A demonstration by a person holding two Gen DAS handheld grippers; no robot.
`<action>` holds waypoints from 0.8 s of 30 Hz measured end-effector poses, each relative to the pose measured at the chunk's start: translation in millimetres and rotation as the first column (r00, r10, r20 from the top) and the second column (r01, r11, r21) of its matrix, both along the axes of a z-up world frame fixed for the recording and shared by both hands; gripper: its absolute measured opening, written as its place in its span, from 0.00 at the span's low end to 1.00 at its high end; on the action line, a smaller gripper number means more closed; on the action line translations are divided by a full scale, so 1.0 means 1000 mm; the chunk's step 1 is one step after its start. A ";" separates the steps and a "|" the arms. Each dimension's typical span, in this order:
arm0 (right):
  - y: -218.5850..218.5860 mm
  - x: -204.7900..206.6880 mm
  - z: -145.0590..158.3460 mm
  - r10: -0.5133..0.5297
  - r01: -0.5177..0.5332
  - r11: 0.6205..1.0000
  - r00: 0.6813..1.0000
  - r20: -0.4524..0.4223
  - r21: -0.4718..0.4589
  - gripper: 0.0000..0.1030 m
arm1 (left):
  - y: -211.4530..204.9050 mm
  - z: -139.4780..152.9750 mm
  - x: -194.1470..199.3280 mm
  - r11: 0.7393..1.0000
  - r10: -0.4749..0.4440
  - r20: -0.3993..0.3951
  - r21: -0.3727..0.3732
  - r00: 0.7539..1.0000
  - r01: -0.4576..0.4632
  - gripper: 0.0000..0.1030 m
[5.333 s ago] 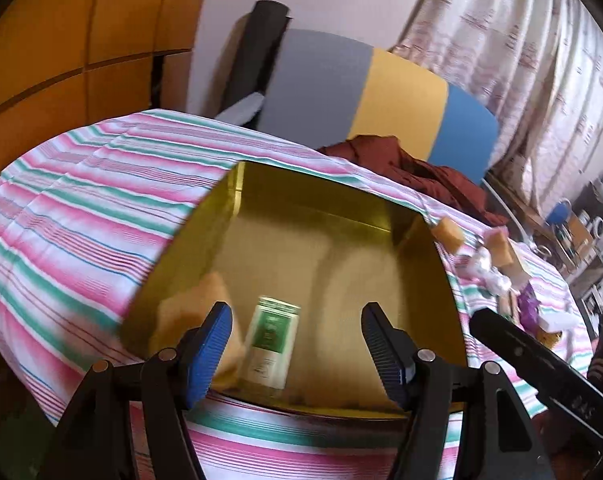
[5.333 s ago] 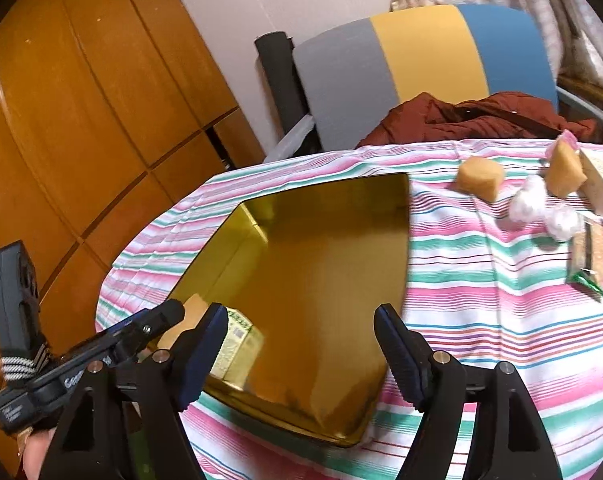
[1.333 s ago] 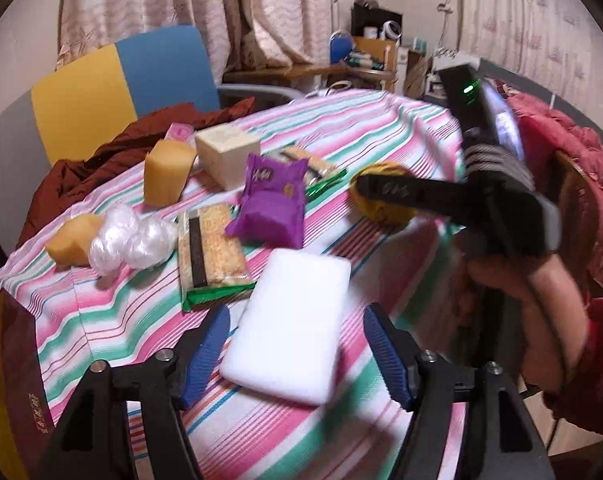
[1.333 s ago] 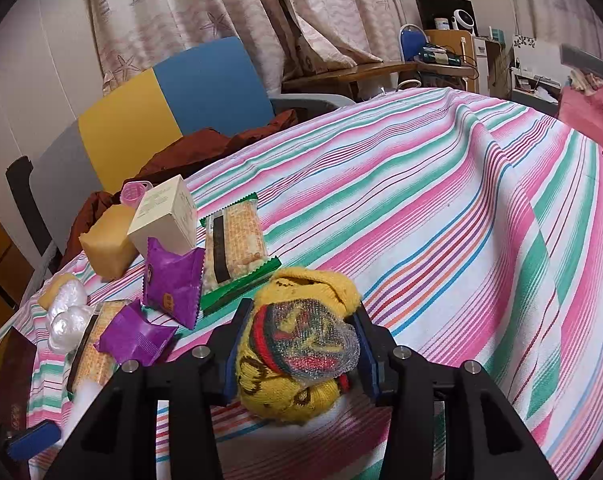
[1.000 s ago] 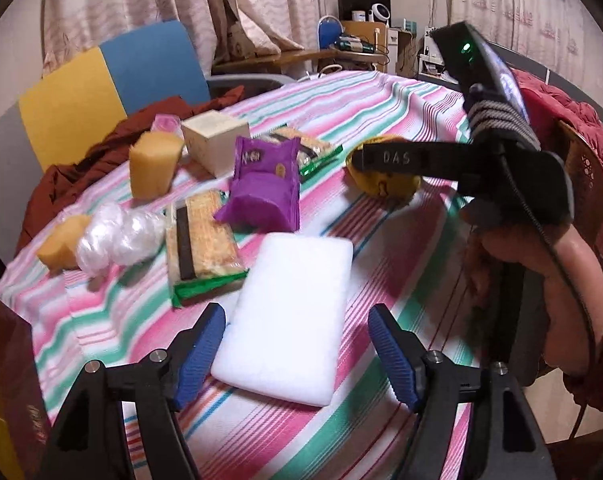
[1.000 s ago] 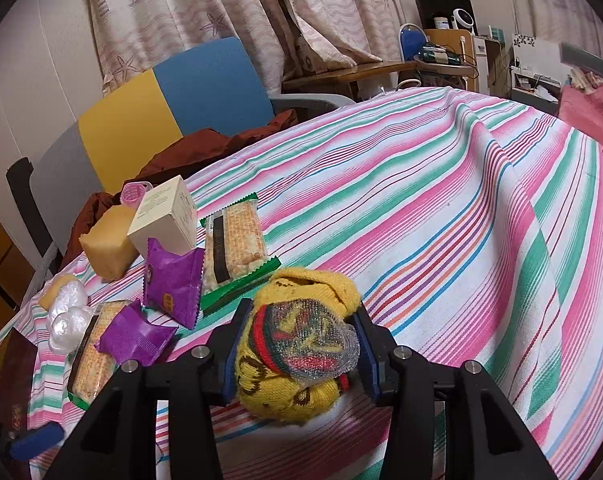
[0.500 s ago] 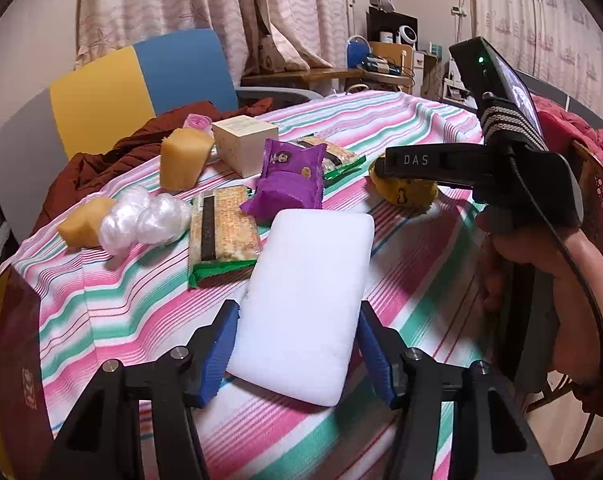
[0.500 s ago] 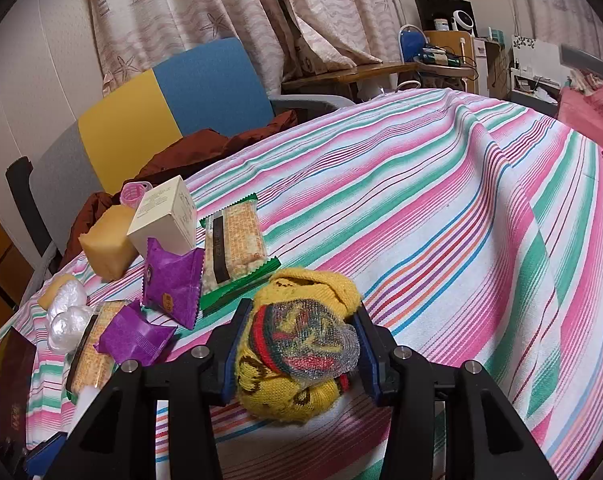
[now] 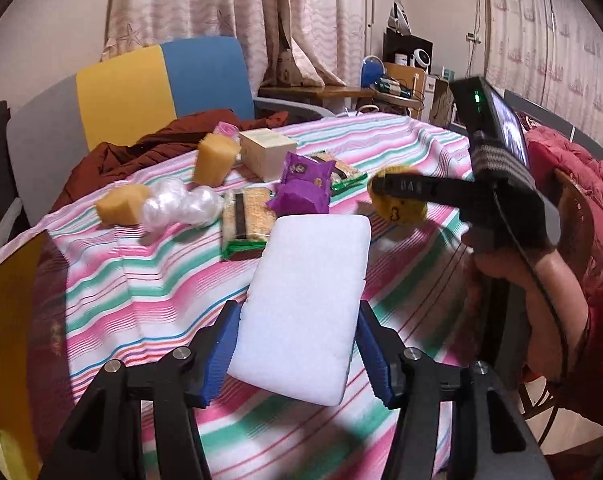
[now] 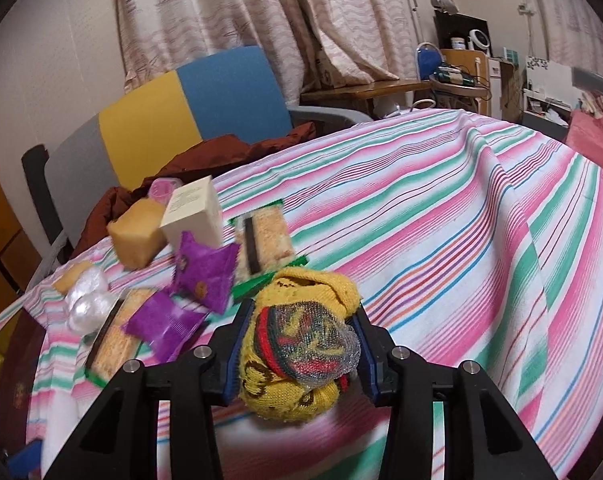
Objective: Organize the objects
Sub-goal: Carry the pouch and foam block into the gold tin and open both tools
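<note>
A white foam sponge (image 9: pixel 309 288) sits between the blue pads of my left gripper (image 9: pixel 297 320). The jaws are closing on its near end, and the pads press its sides as it tilts up off the striped cloth (image 9: pixel 141 288). My right gripper (image 10: pixel 301 320) is shut on a yellow knitted bundle with a mesh scrubber (image 10: pixel 301 360), held just above the cloth. The same bundle (image 9: pixel 401 208) shows in the left wrist view, at the tip of the right gripper held by a person's hand (image 9: pixel 513 268). The gold tin (image 9: pixel 5 320) shows at the left edge.
On the cloth behind lie a purple packet (image 9: pixel 303 188), a cracker packet (image 9: pixel 245 216), clear plastic balls (image 9: pixel 181 206), two yellow sponge pieces (image 9: pixel 213 162), and a cream box (image 9: pixel 267 152). A grey, yellow and blue chair (image 9: pixel 141 92) with a brown garment stands beyond the table.
My left gripper's jaws came in from wide open onto the white sponge, then lifted and carried it over the cloth. The right gripper kept its grip on the yellow bundle, nearly still.
</note>
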State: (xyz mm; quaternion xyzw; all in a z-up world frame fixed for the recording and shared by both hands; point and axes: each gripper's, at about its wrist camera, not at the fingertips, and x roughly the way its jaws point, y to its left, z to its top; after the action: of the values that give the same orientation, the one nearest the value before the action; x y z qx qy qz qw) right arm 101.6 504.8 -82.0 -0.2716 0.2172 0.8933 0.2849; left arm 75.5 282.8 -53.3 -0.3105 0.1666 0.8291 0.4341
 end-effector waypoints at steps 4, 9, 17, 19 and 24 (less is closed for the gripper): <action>-0.024 0.005 -0.002 0.050 -0.050 0.998 0.999 -0.001 -0.044 0.45 | -0.023 0.010 0.000 0.999 0.035 0.010 0.028 0.999 -0.035 0.56; -0.059 0.005 0.004 0.116 -0.118 0.991 0.993 -0.030 -0.069 0.45 | -0.055 0.024 -0.005 0.992 0.106 0.017 0.062 0.994 -0.107 0.56; -0.129 -0.015 0.031 0.326 -0.334 0.938 0.941 -0.093 -0.090 0.45 | -0.123 0.036 -0.024 0.954 0.277 0.056 0.106 0.959 -0.282 0.56; -0.149 -0.022 0.037 0.388 -0.398 0.912 0.915 -0.108 -0.096 0.45 | -0.139 0.037 -0.029 0.940 0.319 0.064 0.105 0.945 -0.325 0.56; -0.198 -0.037 0.050 0.514 -0.530 0.842 0.845 -0.144 -0.104 0.45 | -0.177 0.036 -0.043 0.901 0.419 0.075 0.094 0.905 -0.424 0.56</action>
State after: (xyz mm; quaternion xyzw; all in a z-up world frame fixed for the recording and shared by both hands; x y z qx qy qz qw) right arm 64.2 307.1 -32.3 -0.2899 0.2121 0.9333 -0.0014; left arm 32.4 106.0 -17.7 -0.3373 0.0388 0.9025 0.2650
